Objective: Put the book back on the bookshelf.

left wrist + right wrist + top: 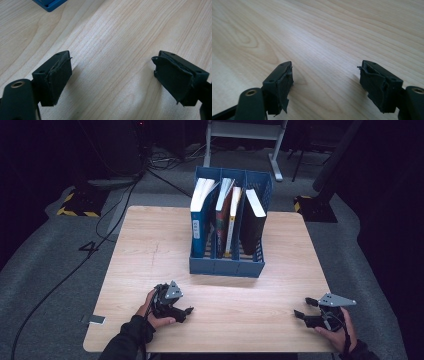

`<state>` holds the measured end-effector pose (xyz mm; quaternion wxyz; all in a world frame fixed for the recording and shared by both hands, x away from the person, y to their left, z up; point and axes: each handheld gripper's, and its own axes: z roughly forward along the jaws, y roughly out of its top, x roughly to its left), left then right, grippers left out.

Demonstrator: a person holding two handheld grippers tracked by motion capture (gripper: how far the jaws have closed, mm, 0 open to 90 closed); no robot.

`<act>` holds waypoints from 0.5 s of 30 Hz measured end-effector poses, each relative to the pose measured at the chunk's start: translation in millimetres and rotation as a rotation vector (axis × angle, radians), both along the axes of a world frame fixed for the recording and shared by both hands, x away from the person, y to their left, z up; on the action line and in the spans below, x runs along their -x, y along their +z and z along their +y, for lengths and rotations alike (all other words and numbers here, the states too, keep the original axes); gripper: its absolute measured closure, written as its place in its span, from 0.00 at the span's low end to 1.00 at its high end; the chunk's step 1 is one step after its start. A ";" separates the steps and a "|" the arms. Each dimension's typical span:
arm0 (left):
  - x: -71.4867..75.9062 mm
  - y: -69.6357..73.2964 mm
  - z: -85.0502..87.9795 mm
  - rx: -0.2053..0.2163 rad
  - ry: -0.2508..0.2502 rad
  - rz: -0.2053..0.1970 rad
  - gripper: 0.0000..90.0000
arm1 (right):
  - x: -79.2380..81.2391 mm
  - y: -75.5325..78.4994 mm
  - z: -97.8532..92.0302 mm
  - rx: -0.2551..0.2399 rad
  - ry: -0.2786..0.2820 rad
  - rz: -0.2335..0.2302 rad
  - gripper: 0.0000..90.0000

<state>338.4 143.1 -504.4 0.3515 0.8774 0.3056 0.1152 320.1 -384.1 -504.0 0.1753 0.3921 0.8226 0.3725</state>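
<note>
Table [150,250]: light wood-grain top, rectangular, bare across most of surface. Grey carpeted floor [45,265] beneath and around it.

Blue file rack [226,265]: stands directly on table, at 12 o'clock from table centre, near far edge; three compartments, books upright inside. One blue corner visible in left gripper view [50,4].

Left gripper [187,310]: at 7 o'clock, low on tabletop near front edge.

Right gripper [304,309]: at 4 o'clock, near front right corner.
</note>
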 end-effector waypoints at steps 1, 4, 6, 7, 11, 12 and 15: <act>-0.2 0.0 0.0 0.000 -0.001 0.000 0.16 | -0.2 -0.1 0.6 0.004 0.002 0.001 0.28; -0.6 0.0 -0.2 0.000 -0.002 0.000 0.16 | -0.8 -0.3 1.9 0.011 0.006 -0.001 0.27; -0.5 -0.1 -0.4 0.002 0.001 0.000 0.16 | -0.8 -0.3 1.9 0.011 0.006 -0.002 0.27; -0.7 -0.2 -0.5 0.002 0.001 0.000 0.16 | -0.8 -0.3 2.0 0.011 0.006 -0.002 0.27; -1.1 -0.2 -1.0 0.003 0.000 0.001 0.16 | -0.6 -0.3 2.2 0.013 0.004 -0.003 0.26; -1.3 -0.1 -0.9 0.002 -0.001 0.000 0.16 | -0.7 -0.4 2.2 0.014 0.003 -0.003 0.26; -2.5 -0.1 -0.9 0.001 -0.011 -0.001 0.16 | -0.6 -0.4 2.2 0.015 0.000 -0.003 0.26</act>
